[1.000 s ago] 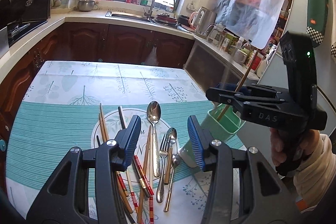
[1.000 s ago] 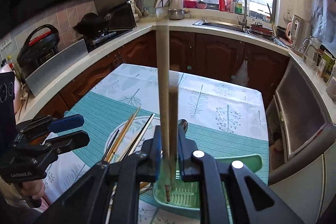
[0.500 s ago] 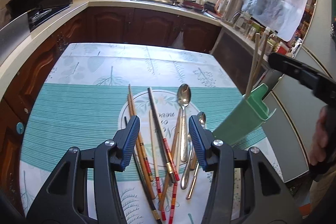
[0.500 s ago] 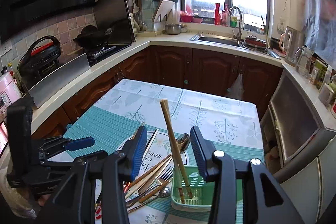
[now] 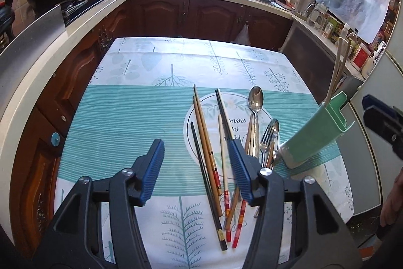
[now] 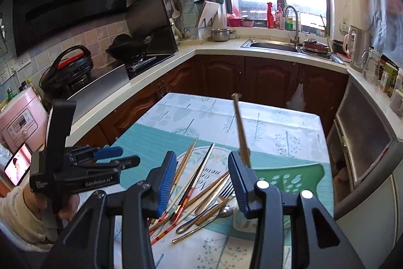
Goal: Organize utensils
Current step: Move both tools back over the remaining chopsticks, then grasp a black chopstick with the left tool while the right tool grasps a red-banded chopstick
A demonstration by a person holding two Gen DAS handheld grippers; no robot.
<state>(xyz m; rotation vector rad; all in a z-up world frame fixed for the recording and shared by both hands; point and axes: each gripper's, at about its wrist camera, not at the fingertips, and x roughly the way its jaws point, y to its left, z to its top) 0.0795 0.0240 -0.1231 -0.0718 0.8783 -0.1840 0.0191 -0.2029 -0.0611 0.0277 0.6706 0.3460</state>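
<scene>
The green utensil holder (image 5: 317, 135) stands near the right edge of the table (image 5: 141, 112), and in your left camera it looks tilted. Two pale wooden chopsticks (image 5: 338, 69) stick up out of it. Just beside the holder, on its left, the other utensils lie in a loose pile on the tablecloth: a big spoon (image 5: 255, 105), a fork (image 5: 268, 138), brown chopsticks (image 5: 201, 125), a black chopstick (image 5: 201, 168) and chopsticks with red striped ends (image 5: 239, 221).

Your left gripper (image 5: 196, 170) is wide open with nothing in it. It hangs over the near end of the pile. Your right gripper (image 6: 201, 183) is wide open too and holds nothing. It is above the pile, with its right finger in front of the holder.
</scene>
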